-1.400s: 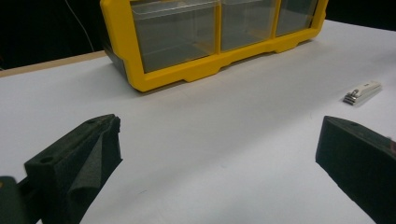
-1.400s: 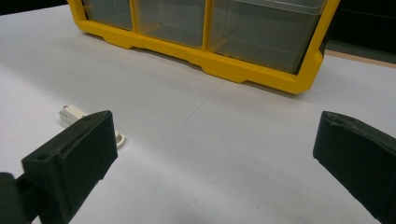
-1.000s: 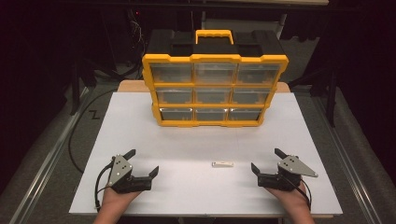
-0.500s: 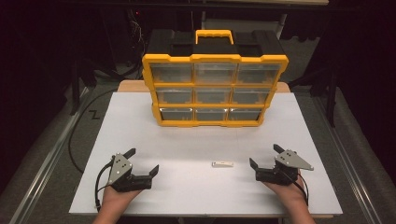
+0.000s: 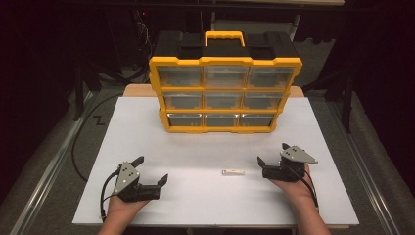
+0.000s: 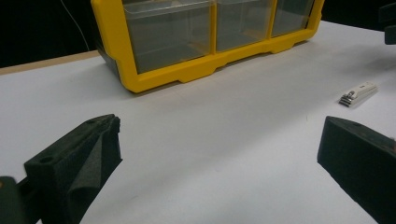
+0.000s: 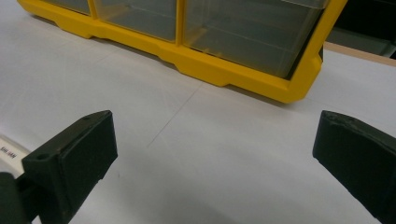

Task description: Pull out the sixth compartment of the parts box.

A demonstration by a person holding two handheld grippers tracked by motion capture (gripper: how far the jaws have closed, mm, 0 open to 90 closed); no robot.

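Note:
A small white nail clipper (image 5: 233, 172) lies flat on the white tabletop (image 5: 205, 147), front of centre. My right gripper (image 5: 273, 153) stands open just to its right, a short gap away, jaws empty. My left gripper (image 5: 151, 170) rests open at the front left, farther from the clipper. In the left gripper view the clipper (image 6: 357, 94) lies beyond the right jaw, with the left gripper (image 6: 219, 126) wide apart. In the right gripper view the right gripper (image 7: 215, 119) is spread wide, and the clipper's end (image 7: 8, 153) peeks in at the left edge.
A yellow and black organizer (image 5: 224, 93) with several clear drawers stands upright at the back centre, all drawers closed. Its bottom row appears close in both gripper views (image 6: 187, 70) (image 7: 243, 77). Dark floor and cables surround the table.
My right gripper has shifted a little forward and to the left, closer to the nail clipper. The left gripper and the clipper have stayed put.

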